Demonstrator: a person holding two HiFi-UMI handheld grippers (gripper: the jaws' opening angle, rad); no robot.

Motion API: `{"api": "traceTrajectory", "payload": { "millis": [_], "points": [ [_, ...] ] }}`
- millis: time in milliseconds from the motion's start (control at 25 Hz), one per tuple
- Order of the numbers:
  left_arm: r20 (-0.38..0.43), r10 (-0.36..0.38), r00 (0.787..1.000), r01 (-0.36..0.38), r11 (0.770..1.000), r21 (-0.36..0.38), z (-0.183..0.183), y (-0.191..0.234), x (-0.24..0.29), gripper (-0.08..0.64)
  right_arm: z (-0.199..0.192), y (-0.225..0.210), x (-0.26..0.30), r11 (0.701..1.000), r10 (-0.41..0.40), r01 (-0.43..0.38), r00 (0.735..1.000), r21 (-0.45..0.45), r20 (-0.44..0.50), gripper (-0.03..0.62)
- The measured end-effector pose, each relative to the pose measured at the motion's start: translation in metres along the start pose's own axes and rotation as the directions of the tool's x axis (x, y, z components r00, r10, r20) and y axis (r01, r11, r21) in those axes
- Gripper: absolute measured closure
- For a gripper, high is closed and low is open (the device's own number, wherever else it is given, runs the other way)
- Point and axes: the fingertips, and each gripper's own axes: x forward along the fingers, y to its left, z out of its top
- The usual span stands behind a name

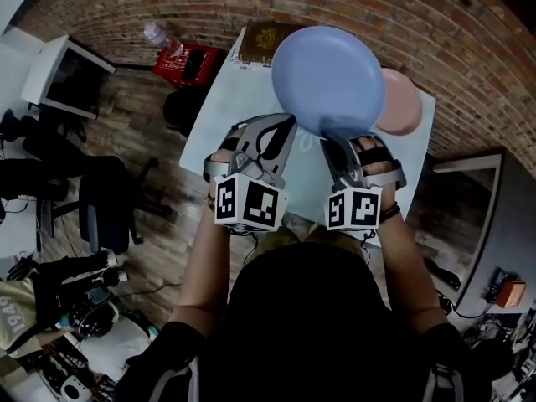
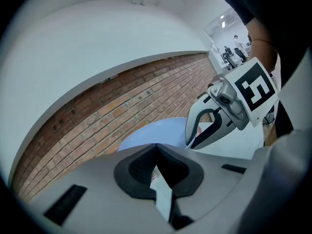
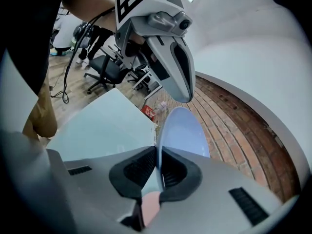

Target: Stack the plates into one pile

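A light blue plate hangs tilted in the air over the white table. My right gripper is shut on its near rim. In the right gripper view the plate stands edge-on between the pads of the right gripper. My left gripper sits by the plate's lower left rim, with its jaws together and nothing seen between them. The left gripper view shows the plate just past its closed tips. A pink plate lies on the table's far right part, half hidden by the blue one.
A brown book lies at the table's far edge. On the wooden floor to the left stand a red box, a bottle and an office chair. A brick wall runs behind the table.
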Motion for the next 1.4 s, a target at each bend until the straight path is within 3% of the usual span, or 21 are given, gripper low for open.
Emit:
{"api": "traceTrajectory", "payload": {
  "millis": [760, 1400],
  "points": [
    [0.108, -0.169, 0.980, 0.160, 0.983, 0.088, 0.080, -0.069, 0.082, 0.540, -0.121, -0.015, -0.054, 0.992, -0.051, 0.072, 0.979, 0.103, -0.196, 0.548],
    [0.090, -0.189, 0.978, 0.185, 0.981, 0.054, 0.085, -0.080, 0.138, 0.540, -0.193, -0.008, -0.027, 0.987, 0.037, 0.001, 0.972, 0.161, -0.233, 0.546]
  ]
}}
